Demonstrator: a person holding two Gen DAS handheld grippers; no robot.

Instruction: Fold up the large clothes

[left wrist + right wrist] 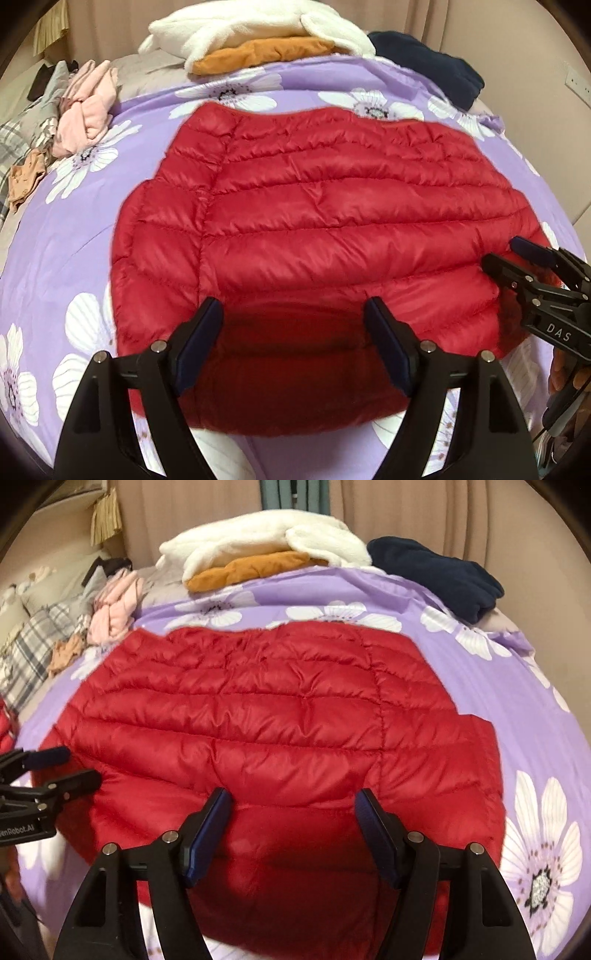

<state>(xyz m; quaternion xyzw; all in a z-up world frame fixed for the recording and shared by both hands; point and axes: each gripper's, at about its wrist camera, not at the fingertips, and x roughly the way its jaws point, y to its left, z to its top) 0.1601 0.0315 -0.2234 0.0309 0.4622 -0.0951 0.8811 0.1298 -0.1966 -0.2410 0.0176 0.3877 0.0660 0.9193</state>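
While a red quilted down jacket lies spread flat on the purple flowered bedspread, two hand-held claws hang over its near hem, at six o'clock in each wrist view. The slick, puffy shell looks likely to slide out of a shallow pinch, and if the two sides lift unevenly the fold could skew or trap air and spring back. The left gripper stands wide apart with only jacket fabric below the gap; its pads press on nothing. The right gripper is likewise spread and empty-handed above the hem. Folded white and orange garments sit stacked at twelve o'clock, well apart.
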